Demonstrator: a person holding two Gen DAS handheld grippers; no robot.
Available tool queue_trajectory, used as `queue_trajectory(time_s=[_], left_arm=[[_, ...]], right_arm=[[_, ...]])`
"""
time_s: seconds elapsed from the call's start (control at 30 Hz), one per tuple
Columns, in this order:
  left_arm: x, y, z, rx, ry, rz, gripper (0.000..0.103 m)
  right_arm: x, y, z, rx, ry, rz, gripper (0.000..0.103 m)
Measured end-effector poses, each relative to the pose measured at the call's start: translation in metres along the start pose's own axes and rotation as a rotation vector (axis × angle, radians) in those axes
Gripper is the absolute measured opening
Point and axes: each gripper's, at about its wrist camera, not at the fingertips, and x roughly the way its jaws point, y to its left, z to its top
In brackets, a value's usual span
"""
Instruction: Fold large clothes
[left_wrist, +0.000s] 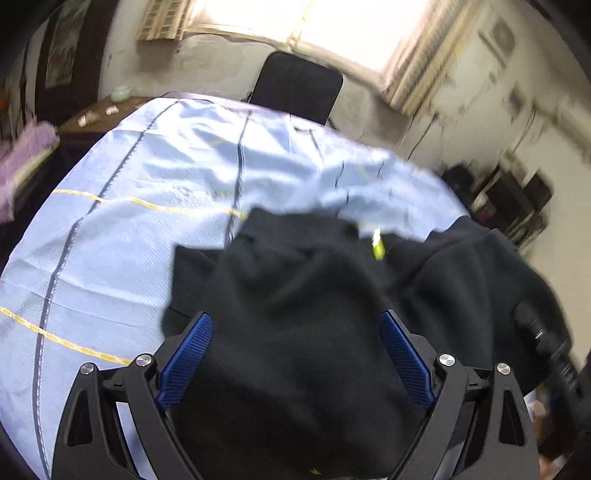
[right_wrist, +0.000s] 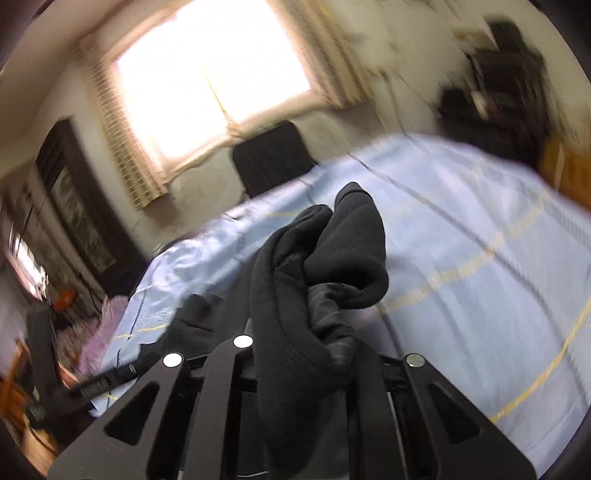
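A black garment (left_wrist: 303, 295) lies crumpled on the light blue sheet (left_wrist: 147, 184), with a small yellow-green tag (left_wrist: 377, 245) near its far edge. My left gripper (left_wrist: 295, 317) hovers over it, its blue pads (left_wrist: 184, 362) spread wide at either side of the cloth and not pressing on it. In the right wrist view, my right gripper (right_wrist: 303, 328) is shut on a bunch of the same black garment (right_wrist: 332, 251). The bunch stands up out of the jaws above the sheet (right_wrist: 461, 258) and hides the fingertips.
The sheet covers a bed and carries dark and yellow lines. A black chair (left_wrist: 295, 85) stands behind it under a bright window. A purple cloth (left_wrist: 22, 158) lies at the left side, and dark shelves (left_wrist: 517, 206) stand at the right wall.
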Motion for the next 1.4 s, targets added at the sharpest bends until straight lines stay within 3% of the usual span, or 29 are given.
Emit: queue_trajectory(time_s=[0.2, 0.37, 0.47, 0.53, 0.6, 0.7, 1.0, 1.07, 1.23, 1.4], left_arm=[[-0.035, 0.033, 0.014, -0.139, 0.008, -0.290, 0.096], [-0.050, 0.015, 0.013, -0.108, -0.004, -0.442, 0.098], [-0.044, -0.007, 0.010, -0.037, 0.013, -0.386, 0.100], [-0.031, -0.014, 0.005, -0.039, 0.066, -0.363, 0.100], [-0.020, -0.017, 0.000, -0.074, 0.123, -0.428, 0.100], [-0.019, -0.022, 0.000, -0.073, 0.112, -0.454, 0.100], [0.010, -0.002, -0.002, -0.117, 0.151, -0.419, 0.098], [0.010, -0.005, -0.002, -0.078, 0.131, -0.392, 0.086], [0.015, -0.009, -0.003, -0.025, 0.112, -0.363, 0.039], [0.017, -0.008, -0.005, -0.005, 0.095, -0.355, 0.033]], right_arm=[[-0.025, 0.108, -0.025, -0.367, -0.105, 0.056, 0.011], [-0.018, 0.143, -0.065, -0.536, -0.077, 0.057, 0.011], [-0.011, 0.141, -0.075, -0.557, -0.058, 0.050, 0.011], [-0.011, 0.136, -0.072, -0.538, -0.051, 0.050, 0.011], [-0.011, 0.136, -0.073, -0.545, -0.040, 0.048, 0.011], [-0.012, 0.136, -0.082, -0.591, -0.043, 0.026, 0.012], [-0.009, 0.147, -0.120, -0.791, -0.038, -0.007, 0.013], [-0.010, 0.150, -0.126, -0.820, -0.043, -0.006, 0.013], [-0.007, 0.145, -0.127, -0.818, -0.028, 0.006, 0.014], [-0.003, 0.140, -0.125, -0.836, -0.032, 0.012, 0.018]])
